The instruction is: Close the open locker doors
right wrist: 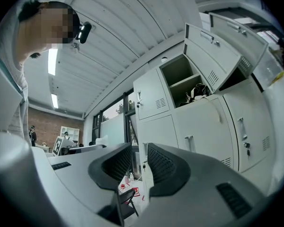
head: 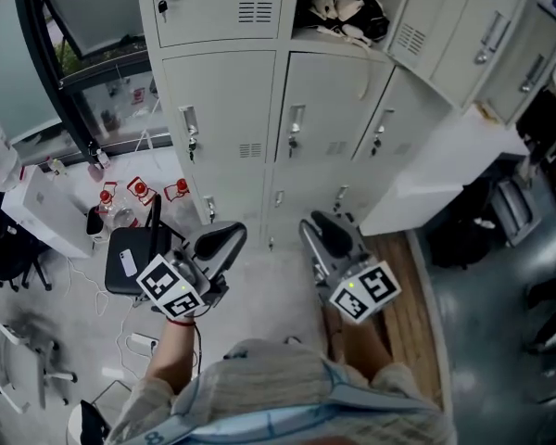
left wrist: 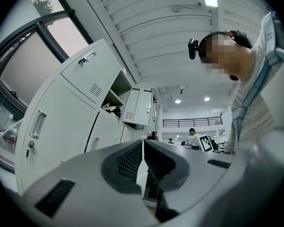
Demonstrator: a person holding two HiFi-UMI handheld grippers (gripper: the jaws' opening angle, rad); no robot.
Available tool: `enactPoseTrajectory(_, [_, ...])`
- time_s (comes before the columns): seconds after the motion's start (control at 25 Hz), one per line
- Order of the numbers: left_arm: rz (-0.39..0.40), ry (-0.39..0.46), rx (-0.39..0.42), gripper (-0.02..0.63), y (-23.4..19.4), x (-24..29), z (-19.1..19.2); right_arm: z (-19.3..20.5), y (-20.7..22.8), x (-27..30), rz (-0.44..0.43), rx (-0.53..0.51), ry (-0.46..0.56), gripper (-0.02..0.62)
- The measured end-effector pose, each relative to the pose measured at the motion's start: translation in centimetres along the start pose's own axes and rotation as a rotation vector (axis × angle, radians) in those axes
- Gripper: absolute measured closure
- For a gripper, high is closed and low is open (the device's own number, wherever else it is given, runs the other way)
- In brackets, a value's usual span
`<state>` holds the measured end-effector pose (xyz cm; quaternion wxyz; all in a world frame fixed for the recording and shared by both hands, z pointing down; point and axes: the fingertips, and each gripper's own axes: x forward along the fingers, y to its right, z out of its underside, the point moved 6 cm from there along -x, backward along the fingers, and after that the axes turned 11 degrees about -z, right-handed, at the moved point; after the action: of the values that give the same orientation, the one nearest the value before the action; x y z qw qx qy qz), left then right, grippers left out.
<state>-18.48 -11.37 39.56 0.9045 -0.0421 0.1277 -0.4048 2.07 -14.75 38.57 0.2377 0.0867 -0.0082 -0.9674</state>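
- Left tongs (head: 224, 239) are sitting clenched, with nothing between them, and hanging well below the open compartment (right wrist: 176, 71).
- Right tongs (head: 326, 233) are holding slightly parted and empty, also well below the compartment.
- Open locker doors (head: 442, 28) are standing swung out just right of the compartment, and neither pair of tongs is touching them.
- Black-and-white bundle (head: 350, 14) is lying inside the compartment.
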Motion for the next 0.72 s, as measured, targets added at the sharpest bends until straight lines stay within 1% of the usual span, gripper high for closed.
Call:
enactPoseTrajectory(0.24, [0.029,-0.031,0.000,0.601,-0.8,-1.1,0.6,0.4,-1.3,0.0,0.055,0.004,0.014,0.492])
enactPoseTrajectory(0.4, [0.056,-0.038,-0.003,0.601,-1.3,-1.2,0.5,0.0,-1.6,-0.5,0.107,-0.012,0.015,0.492])
enactPoseTrajectory(0.56, [0.111,-0.035,0.001,0.601,-0.8,0.1,0.2,-1.8,-0.5,-2.2,0.187,-0.051,0.015,0.492])
enactPoseTrajectory(0.72, [0.172,-0.032,0.007,0.601,0.2,2.2,-0.2,-4.8,1.6,-4.3,0.263,-0.087,0.047,0.492])
